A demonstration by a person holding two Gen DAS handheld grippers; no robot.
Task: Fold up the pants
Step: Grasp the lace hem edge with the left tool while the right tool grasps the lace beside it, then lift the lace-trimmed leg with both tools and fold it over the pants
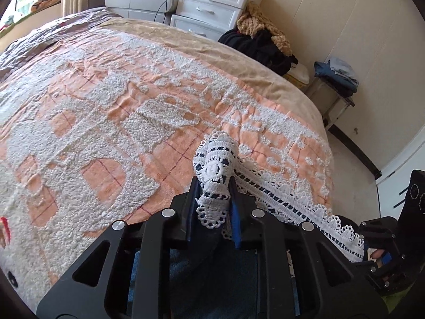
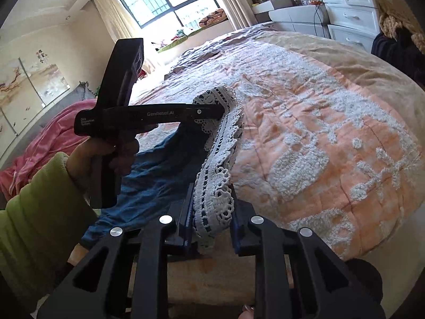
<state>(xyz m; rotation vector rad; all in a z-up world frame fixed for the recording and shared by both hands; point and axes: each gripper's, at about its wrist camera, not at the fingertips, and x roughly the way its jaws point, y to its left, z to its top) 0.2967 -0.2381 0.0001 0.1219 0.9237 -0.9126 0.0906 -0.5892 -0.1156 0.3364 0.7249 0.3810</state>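
The white lace hem [image 1: 212,183] of the blue pants [image 2: 159,178] is held raised over the orange-and-white bedspread [image 1: 111,122], pinched between the nearly closed jaws of the left gripper [image 1: 213,207] and right gripper [image 2: 212,212], with white drawers [image 1: 212,8] beyond the bed.

A home bedroom: a quilted bed [image 1: 132,101], white drawers [image 1: 212,5] (clothes heaped beside them), curtained window [image 2: 164,2].
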